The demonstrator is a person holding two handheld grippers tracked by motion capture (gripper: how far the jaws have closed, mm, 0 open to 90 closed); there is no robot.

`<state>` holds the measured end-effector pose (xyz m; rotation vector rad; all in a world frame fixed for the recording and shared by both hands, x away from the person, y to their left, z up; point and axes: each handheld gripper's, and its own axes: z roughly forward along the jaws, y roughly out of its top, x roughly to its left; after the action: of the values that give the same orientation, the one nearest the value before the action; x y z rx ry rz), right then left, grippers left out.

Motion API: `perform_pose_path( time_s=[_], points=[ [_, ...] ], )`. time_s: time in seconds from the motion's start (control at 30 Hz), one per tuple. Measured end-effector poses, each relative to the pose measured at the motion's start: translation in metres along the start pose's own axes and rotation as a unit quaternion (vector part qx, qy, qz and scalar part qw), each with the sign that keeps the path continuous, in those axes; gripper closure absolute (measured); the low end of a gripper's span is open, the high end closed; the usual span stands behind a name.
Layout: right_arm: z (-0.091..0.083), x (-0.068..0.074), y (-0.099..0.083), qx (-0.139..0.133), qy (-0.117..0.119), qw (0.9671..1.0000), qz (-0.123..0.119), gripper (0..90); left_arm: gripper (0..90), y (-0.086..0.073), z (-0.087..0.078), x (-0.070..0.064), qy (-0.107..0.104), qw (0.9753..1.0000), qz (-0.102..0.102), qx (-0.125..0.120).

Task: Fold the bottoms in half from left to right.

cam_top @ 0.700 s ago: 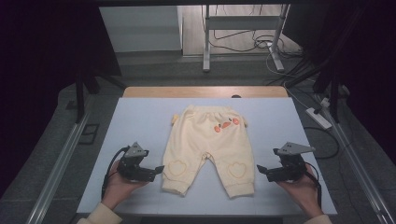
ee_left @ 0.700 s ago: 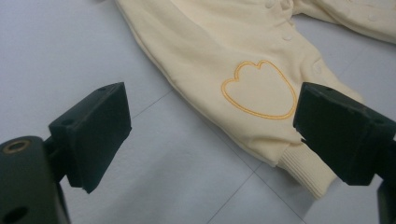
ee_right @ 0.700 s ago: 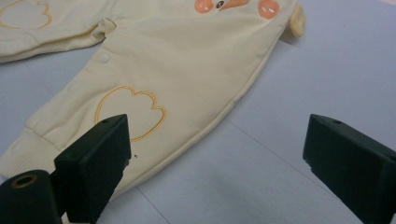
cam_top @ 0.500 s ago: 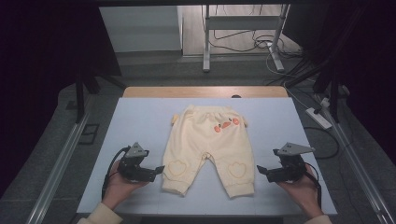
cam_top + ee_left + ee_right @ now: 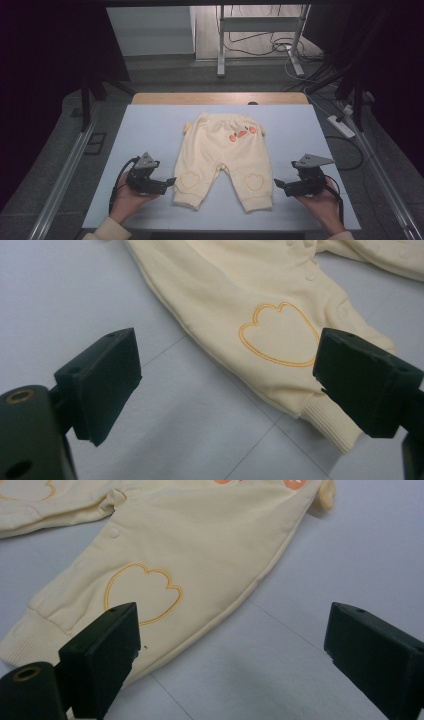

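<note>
A pale blue table (image 5: 150,125) carries a pair of cream baby trousers (image 5: 220,150) laid flat at its centre, waistband away from the person and both legs pointing back toward the near edge. A wooden strip (image 5: 220,98) runs along the table's far side, and beyond it a metal stand (image 5: 260,35) rises from a floor strewn with cables (image 5: 270,47); a white power strip (image 5: 341,126) lies on the floor to the right.

The trousers bear an orange motif (image 5: 241,134) near the waistband, too small to make out, and an orange-stitched heart outline on each knee: the left heart (image 5: 280,334) and the right heart (image 5: 142,592). No writing or brand label can be read anywhere on the cloth. Ribbed cuffs (image 5: 332,422) close each leg, and small press studs (image 5: 114,532) dot the inner seam.

The left gripper (image 5: 169,183), held in the person's left hand (image 5: 127,200), hovers just beside the outer edge of the left leg, jaws spread wide and gripping nothing. The right gripper (image 5: 278,185), in the right hand (image 5: 320,205), sits near the right leg's cuff, jaws likewise wide apart and empty. Neither gripper touches the fabric as far as the high view shows.
</note>
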<state>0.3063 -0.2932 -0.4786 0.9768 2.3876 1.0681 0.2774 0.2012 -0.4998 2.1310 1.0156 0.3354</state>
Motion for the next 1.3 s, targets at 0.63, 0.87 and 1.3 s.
perform_pose_path(
  time_s=[0.63,0.87,1.3],
  points=[
    [0.001,0.005,0.002,-0.006,0.008,1.0,0.0,8.1,12.2,-0.001,0.0,0.001,0.003,1.0,0.0,0.002],
    [0.006,0.009,0.006,-0.005,0.015,0.9999,-0.004,8.1,12.6,-0.002,0.0,0.001,0.005,1.0,0.0,0.0],
    [0.013,0.018,0.016,-0.011,0.029,0.9994,-0.013,8.1,12.7,-0.003,-0.001,0.001,0.007,1.0,0.001,-0.003]
  ],
)
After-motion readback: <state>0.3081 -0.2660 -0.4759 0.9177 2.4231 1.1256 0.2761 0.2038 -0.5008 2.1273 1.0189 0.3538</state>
